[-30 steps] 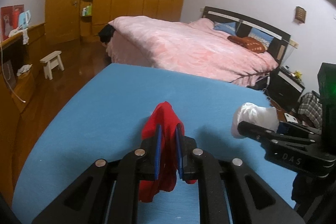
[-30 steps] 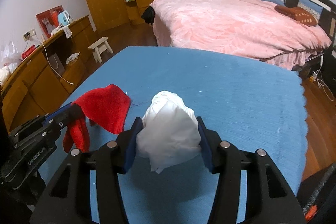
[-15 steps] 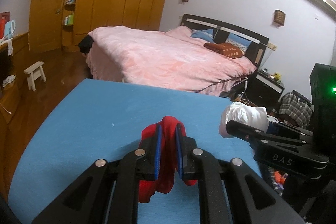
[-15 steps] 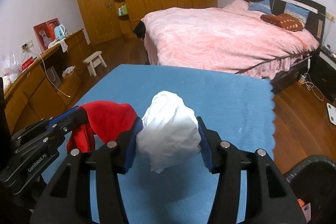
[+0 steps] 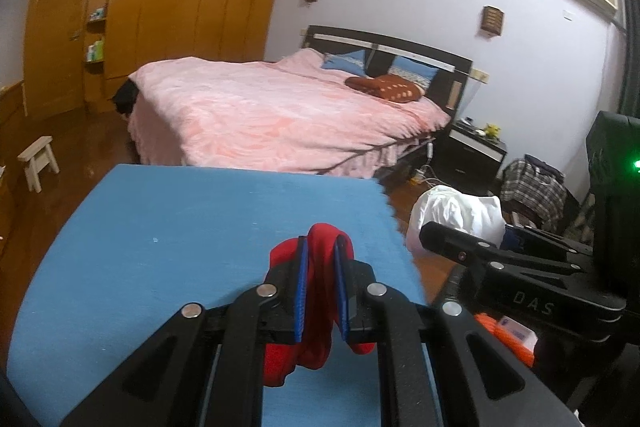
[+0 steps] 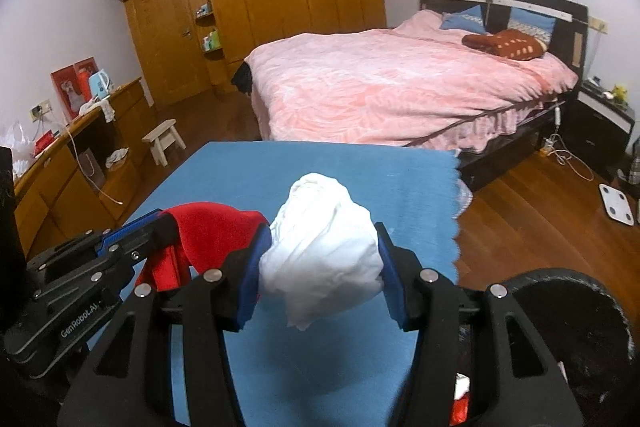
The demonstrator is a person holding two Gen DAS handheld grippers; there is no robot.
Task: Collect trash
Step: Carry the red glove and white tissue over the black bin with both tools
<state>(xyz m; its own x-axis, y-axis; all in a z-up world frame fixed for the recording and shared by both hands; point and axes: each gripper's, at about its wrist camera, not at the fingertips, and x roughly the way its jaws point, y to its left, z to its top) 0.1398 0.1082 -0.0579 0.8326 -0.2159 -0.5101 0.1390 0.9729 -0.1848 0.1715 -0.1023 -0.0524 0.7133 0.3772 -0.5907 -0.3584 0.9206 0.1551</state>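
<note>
My left gripper [image 5: 320,247] is shut on a crumpled red cloth [image 5: 318,307], held above the right part of the blue table [image 5: 180,247]. My right gripper [image 6: 322,231] is shut on a crumpled white wad [image 6: 320,255], held near the table's right edge. In the left wrist view the white wad [image 5: 456,215] and the right gripper show to the right, past the table edge. In the right wrist view the red cloth [image 6: 208,227] and the left gripper [image 6: 132,239] show at left. A black trash bin [image 6: 580,327] with some trash inside sits at lower right, beside the table.
A bed with a pink cover [image 6: 400,87] stands beyond the table. Wooden wardrobes [image 6: 260,7] line the far wall. A small white stool [image 6: 164,139] and a wooden counter [image 6: 60,155] are at left. A white scale [image 6: 618,203] lies on the wooden floor at right.
Both grippers have swung to the right with their loads. The table's right edge, the floor and the black bin have come into view.
</note>
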